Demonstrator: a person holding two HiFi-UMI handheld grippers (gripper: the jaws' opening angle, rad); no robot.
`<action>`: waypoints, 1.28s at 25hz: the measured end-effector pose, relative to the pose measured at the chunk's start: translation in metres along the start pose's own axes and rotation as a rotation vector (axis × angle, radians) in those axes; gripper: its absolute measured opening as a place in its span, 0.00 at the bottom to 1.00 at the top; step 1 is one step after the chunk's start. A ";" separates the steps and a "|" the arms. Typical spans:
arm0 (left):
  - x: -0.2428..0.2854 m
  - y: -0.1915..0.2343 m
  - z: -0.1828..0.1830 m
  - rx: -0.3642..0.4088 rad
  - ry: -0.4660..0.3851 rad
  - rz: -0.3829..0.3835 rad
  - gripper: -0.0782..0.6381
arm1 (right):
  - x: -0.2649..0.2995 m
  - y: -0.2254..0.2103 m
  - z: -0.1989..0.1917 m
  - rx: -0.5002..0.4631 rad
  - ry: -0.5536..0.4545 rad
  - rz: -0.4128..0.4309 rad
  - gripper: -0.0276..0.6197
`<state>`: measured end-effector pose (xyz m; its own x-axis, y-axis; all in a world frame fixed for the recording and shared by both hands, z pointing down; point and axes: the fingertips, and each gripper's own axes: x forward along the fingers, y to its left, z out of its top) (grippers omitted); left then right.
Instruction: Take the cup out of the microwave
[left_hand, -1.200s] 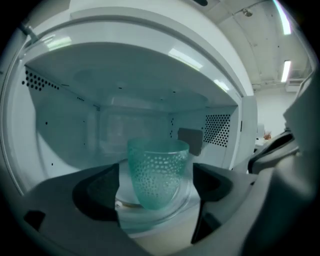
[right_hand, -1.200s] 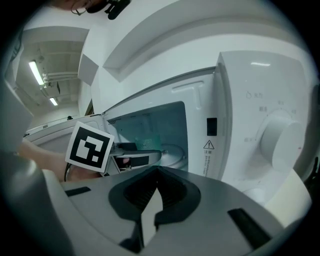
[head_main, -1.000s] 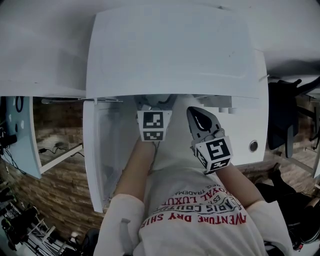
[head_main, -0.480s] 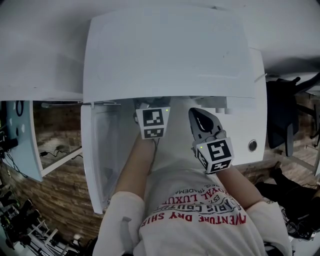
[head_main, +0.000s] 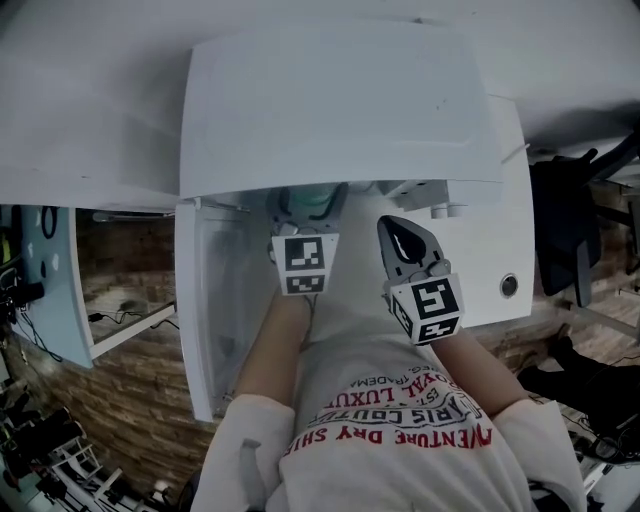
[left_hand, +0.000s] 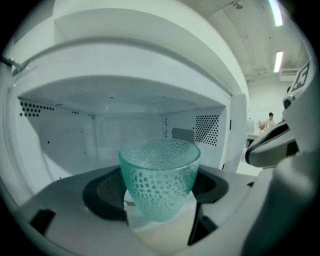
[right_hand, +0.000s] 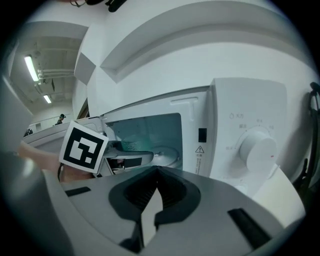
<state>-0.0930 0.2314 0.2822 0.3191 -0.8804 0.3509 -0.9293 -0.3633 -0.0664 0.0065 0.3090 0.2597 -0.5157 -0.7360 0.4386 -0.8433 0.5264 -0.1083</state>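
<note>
A teal dimpled glass cup (left_hand: 160, 177) stands upright between the jaws of my left gripper (left_hand: 159, 192), whose dark pads press its sides at the mouth of the white microwave (head_main: 340, 100). From above, the cup (head_main: 308, 200) peeks out under the microwave's top edge, just ahead of the left gripper (head_main: 303, 222). My right gripper (head_main: 395, 228) hangs in front of the control panel with nothing in it. Seen from the right gripper (right_hand: 156, 172), its tips meet, and the cup (right_hand: 129, 145) and the left gripper (right_hand: 125, 159) show at the oven opening.
The microwave door (head_main: 205, 320) swings open to the left. Inside lies the glass turntable (right_hand: 167, 155). A round dial (right_hand: 257, 150) sits on the panel at the right. A white wall shelf (head_main: 80, 120) runs left of the oven, with brick wall below.
The left gripper has drawn back a little out of the oven opening toward me, and the teal cup now shows in the head view. The right gripper has stayed put.
</note>
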 end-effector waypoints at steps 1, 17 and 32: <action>-0.008 -0.002 0.002 -0.002 -0.013 0.000 0.64 | -0.003 0.003 0.001 -0.002 -0.006 -0.002 0.06; -0.140 -0.037 0.065 0.012 -0.196 -0.086 0.64 | -0.062 0.052 0.044 -0.103 -0.212 -0.037 0.06; -0.178 -0.048 0.107 0.040 -0.258 -0.097 0.64 | -0.104 0.062 0.087 -0.133 -0.328 -0.031 0.06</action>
<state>-0.0855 0.3725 0.1234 0.4480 -0.8875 0.1081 -0.8855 -0.4571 -0.0829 -0.0056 0.3813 0.1296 -0.5290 -0.8390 0.1272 -0.8437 0.5361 0.0268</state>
